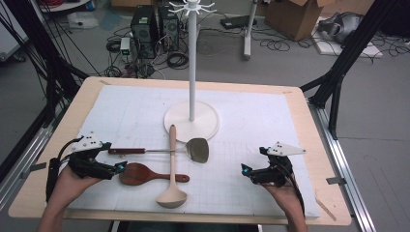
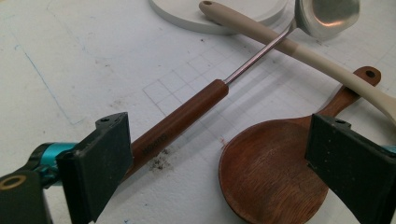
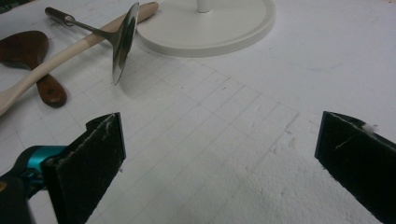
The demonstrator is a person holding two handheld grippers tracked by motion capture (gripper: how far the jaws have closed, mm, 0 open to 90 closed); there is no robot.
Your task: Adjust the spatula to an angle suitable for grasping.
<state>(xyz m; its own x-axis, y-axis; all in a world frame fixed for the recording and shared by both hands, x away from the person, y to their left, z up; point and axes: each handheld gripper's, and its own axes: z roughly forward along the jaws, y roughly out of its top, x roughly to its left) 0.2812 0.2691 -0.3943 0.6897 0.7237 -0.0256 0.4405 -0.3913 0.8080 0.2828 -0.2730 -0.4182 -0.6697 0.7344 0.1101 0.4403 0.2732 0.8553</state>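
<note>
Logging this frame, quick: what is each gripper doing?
Left gripper: open, holding nothing, jaws over the wooden spoon.
Right gripper: open, empty.

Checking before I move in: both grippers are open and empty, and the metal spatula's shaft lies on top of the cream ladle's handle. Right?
Not quite. The left gripper and right gripper are open and empty, but the cream ladle crosses over the metal spatula, not under it; the left gripper view shows this.

On the table [image 1: 309, 125], the ladle [image 1: 171, 186] is laid across the spatula [image 1: 193, 150] and the wooden spoon [image 1: 140, 174], in front of the stand [image 1: 192, 116].
</note>
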